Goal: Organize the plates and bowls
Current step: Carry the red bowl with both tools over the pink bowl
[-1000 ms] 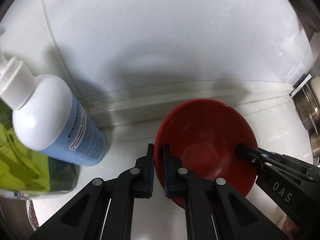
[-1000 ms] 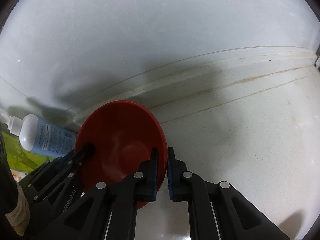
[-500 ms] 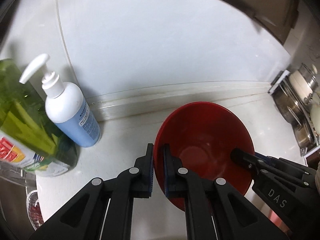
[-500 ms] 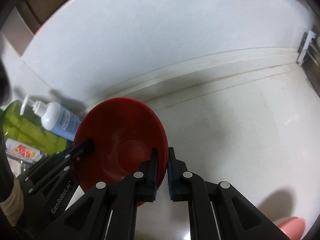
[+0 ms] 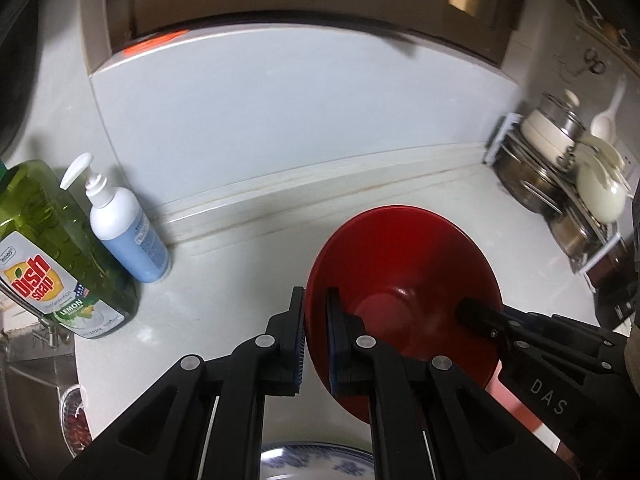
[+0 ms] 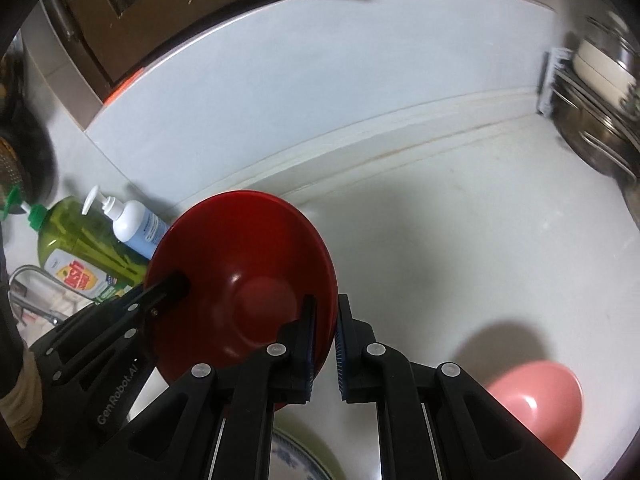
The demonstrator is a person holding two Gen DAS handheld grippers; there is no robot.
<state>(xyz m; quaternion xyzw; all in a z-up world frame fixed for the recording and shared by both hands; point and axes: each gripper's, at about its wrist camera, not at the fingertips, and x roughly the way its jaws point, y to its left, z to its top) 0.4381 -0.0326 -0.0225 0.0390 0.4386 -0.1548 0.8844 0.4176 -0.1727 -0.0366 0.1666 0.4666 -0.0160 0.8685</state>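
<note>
We grip the stiff, slick red bowl point(image 5: 404, 280) by opposite rims, left tongs point(image 5: 316, 340) and right tongs point(image 6: 324, 344) both clenched.

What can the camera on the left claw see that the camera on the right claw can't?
Only the left view shows the white spoon hanging by the pot rack, and the sink strainer at the bottom left.

Only the right view shows the whole pink bowl and the faucet.

Both show the red bowl, pinched by the left claw and the right claw on opposite rims, plus the green dish soap, the white pump bottle and the blue-patterned plate.
</note>
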